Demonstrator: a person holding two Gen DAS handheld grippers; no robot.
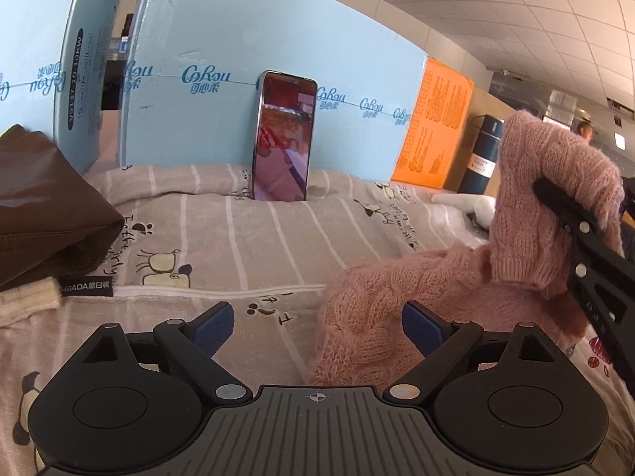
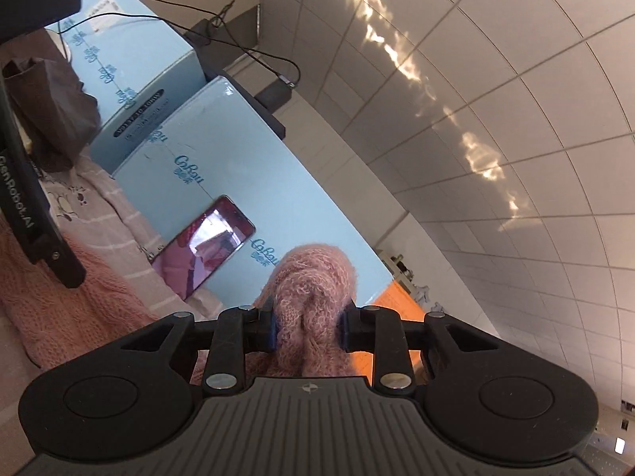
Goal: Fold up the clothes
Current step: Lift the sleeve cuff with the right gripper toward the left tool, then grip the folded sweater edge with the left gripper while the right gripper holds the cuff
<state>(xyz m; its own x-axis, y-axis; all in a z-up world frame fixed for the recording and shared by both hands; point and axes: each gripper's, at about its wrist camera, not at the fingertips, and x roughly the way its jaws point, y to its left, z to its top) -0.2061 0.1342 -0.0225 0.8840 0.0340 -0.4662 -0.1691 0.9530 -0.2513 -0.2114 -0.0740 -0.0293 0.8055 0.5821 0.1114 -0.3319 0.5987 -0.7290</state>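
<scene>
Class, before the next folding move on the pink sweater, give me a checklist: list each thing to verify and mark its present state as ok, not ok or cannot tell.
1. Right gripper clamped on the pink sweater: ok, the knit is bunched between its pads.
2. Left gripper free to take a hold: ok, jaws wide, nothing between them.
3. Sleeve lifted off the striped sheet: ok.
4. Sweater body lying flat: not ok, it is rumpled.
5. Phone clear of the sweater: ok, it leans on the blue box.
6. Grip firm enough: cannot tell.

Fuzzy pink knit sweater (image 2: 311, 289) btwn right jaws; matt cotton bedsheet (image 1: 246, 238) ahead of left jaws; glossy phone (image 1: 283, 137) beyond.
</scene>
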